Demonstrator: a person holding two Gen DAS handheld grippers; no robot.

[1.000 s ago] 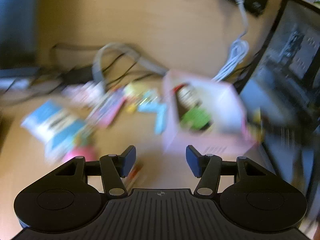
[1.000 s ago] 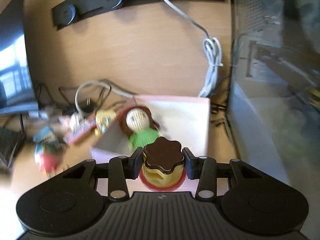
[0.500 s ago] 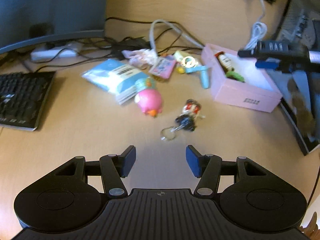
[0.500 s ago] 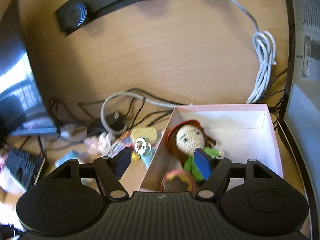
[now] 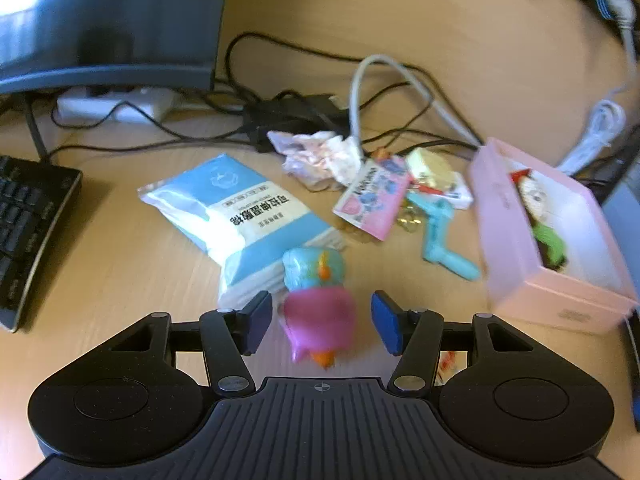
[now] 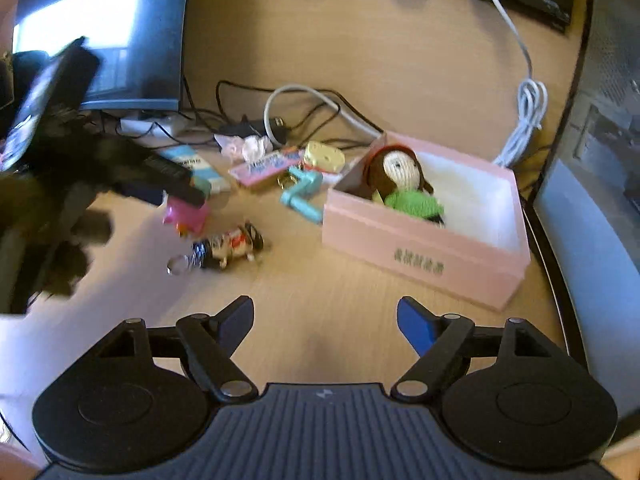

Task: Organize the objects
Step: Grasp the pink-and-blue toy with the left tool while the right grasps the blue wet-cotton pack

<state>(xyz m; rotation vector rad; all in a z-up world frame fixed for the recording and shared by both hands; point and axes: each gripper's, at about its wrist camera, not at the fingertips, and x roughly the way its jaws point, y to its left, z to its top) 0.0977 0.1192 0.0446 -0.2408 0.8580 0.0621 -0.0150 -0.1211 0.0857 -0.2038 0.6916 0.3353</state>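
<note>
A pink box [image 5: 556, 296] [image 6: 420, 248] stands on the desk with a crocheted doll [image 6: 404, 184] in it. My left gripper [image 5: 320, 324] is open around a pink and teal duck toy [image 5: 316, 300], fingers apart from its sides. My right gripper [image 6: 324, 324] is open and empty, above the desk in front of the box. The pudding toy does not show. A small figure keychain [image 6: 228, 248] lies left of the box. In the right wrist view the left gripper [image 6: 172, 184] sits over the duck toy [image 6: 186, 216].
A blue tissue pack [image 5: 240, 216], a pink card packet [image 5: 372, 200], a teal toy [image 5: 444, 240], crumpled paper [image 5: 320, 152] and cables [image 5: 380, 88] lie behind. A keyboard [image 5: 28, 232] is at left, a monitor [image 5: 108, 20] behind, a computer case [image 6: 600, 200] at right.
My right gripper let go of the pudding toy over the box, opened and drew back. My left gripper swung left and closed in on the duck toy.
</note>
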